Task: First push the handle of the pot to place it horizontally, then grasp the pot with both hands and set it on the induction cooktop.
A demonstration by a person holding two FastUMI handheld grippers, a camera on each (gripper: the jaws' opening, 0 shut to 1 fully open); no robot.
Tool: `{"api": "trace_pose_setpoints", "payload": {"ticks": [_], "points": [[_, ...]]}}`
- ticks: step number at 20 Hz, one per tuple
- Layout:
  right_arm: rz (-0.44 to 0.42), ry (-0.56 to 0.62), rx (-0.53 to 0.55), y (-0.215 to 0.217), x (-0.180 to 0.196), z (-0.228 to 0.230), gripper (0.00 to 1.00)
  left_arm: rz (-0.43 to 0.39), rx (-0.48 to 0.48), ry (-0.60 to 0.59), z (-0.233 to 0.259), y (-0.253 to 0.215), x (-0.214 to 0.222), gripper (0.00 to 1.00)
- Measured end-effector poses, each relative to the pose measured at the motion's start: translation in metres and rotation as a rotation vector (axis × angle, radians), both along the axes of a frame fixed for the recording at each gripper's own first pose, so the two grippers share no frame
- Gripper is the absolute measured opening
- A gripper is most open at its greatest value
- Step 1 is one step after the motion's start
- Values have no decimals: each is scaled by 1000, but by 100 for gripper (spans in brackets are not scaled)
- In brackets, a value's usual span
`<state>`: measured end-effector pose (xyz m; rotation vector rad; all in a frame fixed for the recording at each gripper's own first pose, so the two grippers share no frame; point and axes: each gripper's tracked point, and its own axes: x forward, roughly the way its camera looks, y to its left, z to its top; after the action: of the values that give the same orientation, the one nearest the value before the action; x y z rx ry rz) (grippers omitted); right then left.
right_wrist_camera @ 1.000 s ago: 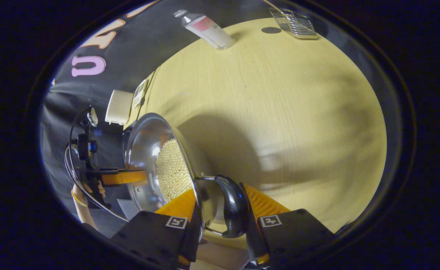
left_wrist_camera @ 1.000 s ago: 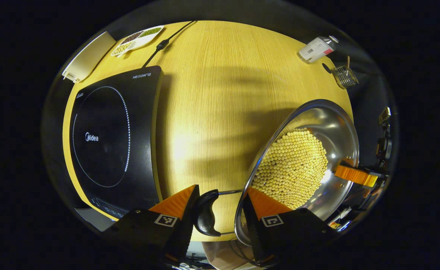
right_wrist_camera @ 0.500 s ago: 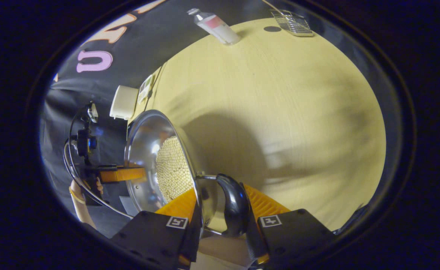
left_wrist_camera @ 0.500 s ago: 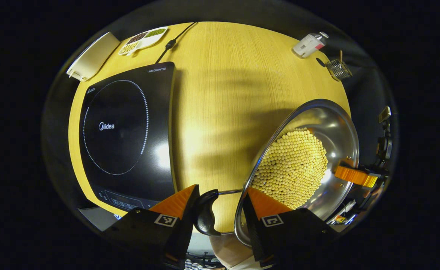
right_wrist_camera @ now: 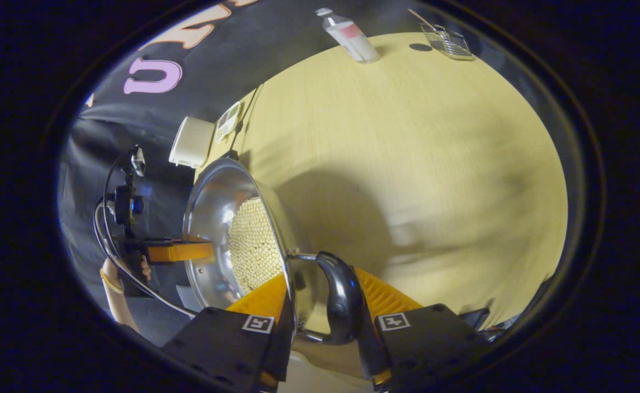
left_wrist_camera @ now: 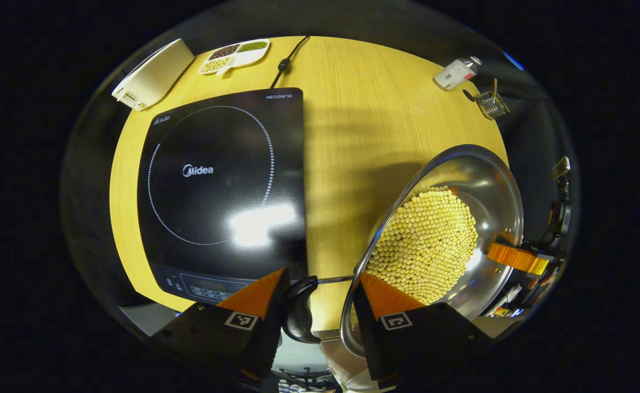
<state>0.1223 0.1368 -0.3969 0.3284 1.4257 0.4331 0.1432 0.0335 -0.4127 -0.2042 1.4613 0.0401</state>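
Note:
A steel pot (left_wrist_camera: 489, 185) filled with yellow beans (left_wrist_camera: 424, 245) hangs above the wooden table, held between both grippers. My left gripper (left_wrist_camera: 317, 297) is shut on the pot's black side handle (left_wrist_camera: 298, 314): one orange finger presses the handle, the other sits inside the rim. My right gripper (right_wrist_camera: 323, 300) grips the opposite black handle (right_wrist_camera: 342, 300) and the pot's wall (right_wrist_camera: 216, 196) the same way. The black induction cooktop (left_wrist_camera: 216, 180) lies on the table just left of the pot. Across the pot, the right gripper's orange finger (left_wrist_camera: 516, 256) shows in the left gripper view.
Behind the cooktop lie a white box (left_wrist_camera: 153, 82), a divided dish of beans (left_wrist_camera: 235, 54) and the power cord (left_wrist_camera: 287, 57). A bottle (left_wrist_camera: 456, 72) and a wire basket (left_wrist_camera: 492, 103) stand at the table's far right corner. A hand (right_wrist_camera: 115, 284) holds the left gripper.
Both grippers have carried the pot leftward toward the cooktop, which has slid closer in the left gripper view. Both grips on the handles stay the same.

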Motion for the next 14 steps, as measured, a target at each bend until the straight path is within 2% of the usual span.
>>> {"api": "trace_pose_setpoints", "payload": {"ticks": [3,4,11,14], "points": [[-40,-22,-8,26,-5,5,54,-23,-12,-12,-2,2,2,66],[-56,-26,-10,35,-8,7,46,-32,-13,-18,-3,3,4,67],[-109,-51,11,120,-23,4,46,-79,17,-51,6,4,11,66],[-125,-57,47,160,-26,-5,54,-76,41,-59,7,3,9,66]]}}
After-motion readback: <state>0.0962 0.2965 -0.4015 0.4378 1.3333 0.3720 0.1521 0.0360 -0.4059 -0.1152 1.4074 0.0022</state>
